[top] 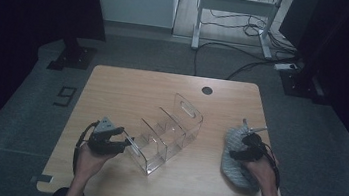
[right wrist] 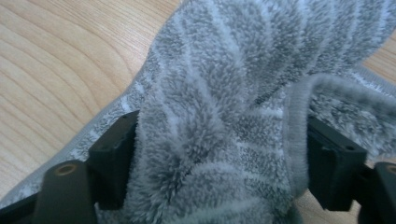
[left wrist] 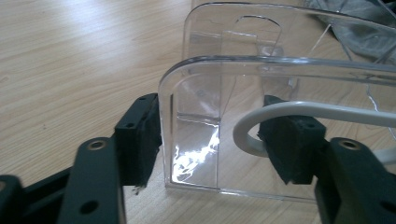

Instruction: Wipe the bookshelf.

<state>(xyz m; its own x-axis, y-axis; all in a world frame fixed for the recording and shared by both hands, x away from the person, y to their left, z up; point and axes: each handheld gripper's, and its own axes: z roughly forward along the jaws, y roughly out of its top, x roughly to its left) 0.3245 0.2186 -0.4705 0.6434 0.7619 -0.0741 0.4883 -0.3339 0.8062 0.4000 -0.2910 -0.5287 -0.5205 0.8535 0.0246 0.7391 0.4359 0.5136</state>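
A clear acrylic organizer (top: 168,132) with several dividers stands in the middle of the wooden table (top: 128,87). My left gripper (top: 124,144) is at its near left end. In the left gripper view the jaws (left wrist: 212,135) stand open around the corner of the organizer's end wall (left wrist: 210,116). The left pad (left wrist: 140,135) lies against the wall's edge, and a white cable (left wrist: 303,108) loops by the right pad. A grey striped fluffy cloth (top: 234,150) lies near the table's right edge. My right gripper (top: 241,149) is down on it. A thick fold of the cloth (right wrist: 219,93) is pinched between its pads (right wrist: 222,154).
A round cable hole (top: 207,90) sits at the table's far edge. The cloth lies close to the right edge of the table. Beyond the table are a white desk frame (top: 233,14), floor cables and dark stands on both sides.
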